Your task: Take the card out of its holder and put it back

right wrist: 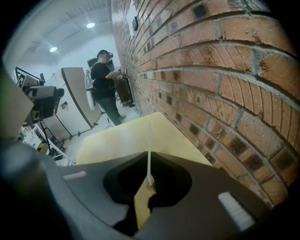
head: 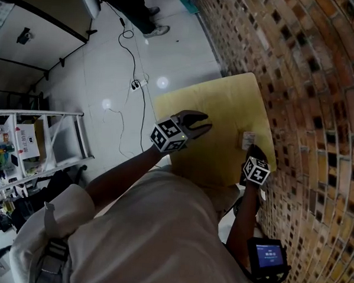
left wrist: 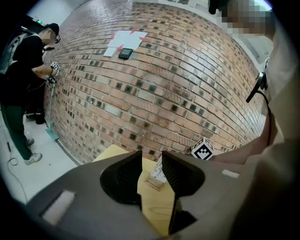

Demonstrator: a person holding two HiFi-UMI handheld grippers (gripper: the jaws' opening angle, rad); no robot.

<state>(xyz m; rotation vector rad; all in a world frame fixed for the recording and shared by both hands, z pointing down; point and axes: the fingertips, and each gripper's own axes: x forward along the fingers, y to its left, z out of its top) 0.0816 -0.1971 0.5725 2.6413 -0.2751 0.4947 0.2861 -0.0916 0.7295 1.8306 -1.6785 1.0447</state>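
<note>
Wooden table (head: 226,105) against brick wall (head: 310,86), white floor (head: 170,49). The right gripper (right wrist: 149,157) has its jaws clamped on the upright card (right wrist: 149,171), which seemingly stands in its holder (left wrist: 156,183). The left gripper (left wrist: 152,155) has its jaws apart.

Bright overhead lamps (right wrist: 90,25), floor (head: 162,82) glare, fisheye edges w/ vignette.

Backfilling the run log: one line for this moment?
right gripper: shut on card | card: upright in holder | left gripper: open, empty, above table
</note>
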